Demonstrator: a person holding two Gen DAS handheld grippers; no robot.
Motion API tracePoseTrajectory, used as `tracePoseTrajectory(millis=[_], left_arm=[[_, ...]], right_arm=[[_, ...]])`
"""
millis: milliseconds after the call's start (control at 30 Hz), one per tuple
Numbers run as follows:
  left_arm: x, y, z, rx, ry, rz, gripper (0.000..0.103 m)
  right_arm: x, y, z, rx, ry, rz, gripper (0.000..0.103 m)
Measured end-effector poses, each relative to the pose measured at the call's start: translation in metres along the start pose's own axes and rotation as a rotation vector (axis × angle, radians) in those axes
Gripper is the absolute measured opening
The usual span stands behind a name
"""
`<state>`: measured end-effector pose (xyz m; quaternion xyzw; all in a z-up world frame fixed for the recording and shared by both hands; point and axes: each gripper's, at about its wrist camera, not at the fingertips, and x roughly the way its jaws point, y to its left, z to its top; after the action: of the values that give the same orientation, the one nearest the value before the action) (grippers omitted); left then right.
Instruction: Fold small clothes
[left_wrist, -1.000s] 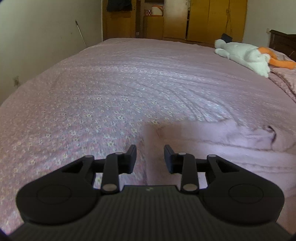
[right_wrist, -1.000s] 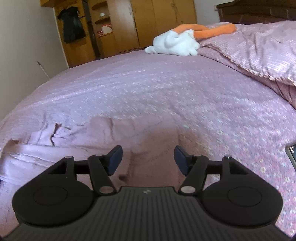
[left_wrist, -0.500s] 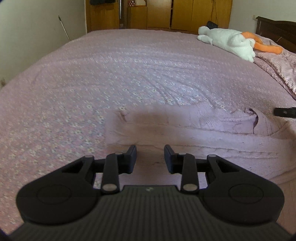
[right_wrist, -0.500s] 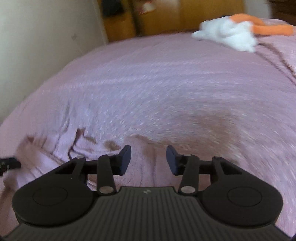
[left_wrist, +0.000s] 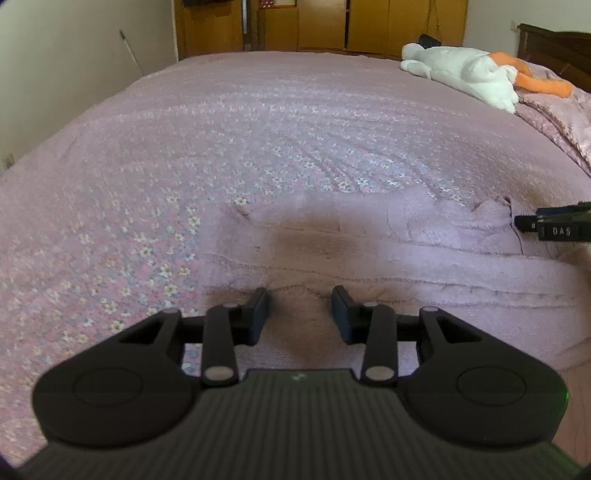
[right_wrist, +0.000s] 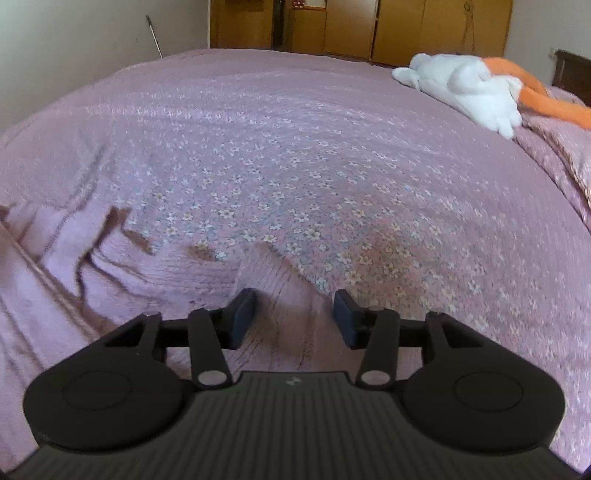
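A small pink knit garment (left_wrist: 369, 251) lies spread flat on the pink flowered bedspread (left_wrist: 258, 129). My left gripper (left_wrist: 299, 314) is open and empty, just over the garment's near left part. The tip of my right gripper (left_wrist: 554, 227) shows at the right edge of the left wrist view, by the garment's neck opening. In the right wrist view the garment (right_wrist: 110, 280) fills the lower left, with a pointed corner under my right gripper (right_wrist: 293, 314), which is open and empty.
A white and orange plush toy (left_wrist: 469, 74) lies at the far right of the bed, and it also shows in the right wrist view (right_wrist: 476, 92). A folded pink quilt (left_wrist: 561, 118) is beside it. Wooden wardrobes (left_wrist: 332, 22) stand beyond the bed.
Both grippers have moved over the garment. The left one has backed toward its near left part. The right one has swung right to the garment's right corner, with its jaws a little wider.
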<state>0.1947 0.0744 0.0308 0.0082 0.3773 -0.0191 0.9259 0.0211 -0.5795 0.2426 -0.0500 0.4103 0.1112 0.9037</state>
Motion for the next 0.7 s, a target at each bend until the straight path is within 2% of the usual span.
tracePoseTrajectory(millis=[100, 267, 433, 700], left_arm=[[-0.015, -0.002, 0.0, 0.036, -0.019, 0.003, 0.04], [-0.051, -0.001, -0.003, 0.022, -0.043, -0.018, 0.04], [-0.089, -0.005, -0.016, 0.07, -0.05, -0.026, 0.04], [-0.137, -0.005, -0.06, 0.093, 0.0, -0.033, 0.041]], right_arm=[[-0.027, 0.0, -0.006, 0.048, -0.017, 0.014, 0.056], [-0.095, 0.001, -0.025, 0.085, -0.062, 0.078, 0.058], [-0.166, 0.014, -0.06, 0.033, -0.093, 0.144, 0.071], [-0.237, 0.044, -0.126, -0.053, -0.086, 0.199, 0.072]])
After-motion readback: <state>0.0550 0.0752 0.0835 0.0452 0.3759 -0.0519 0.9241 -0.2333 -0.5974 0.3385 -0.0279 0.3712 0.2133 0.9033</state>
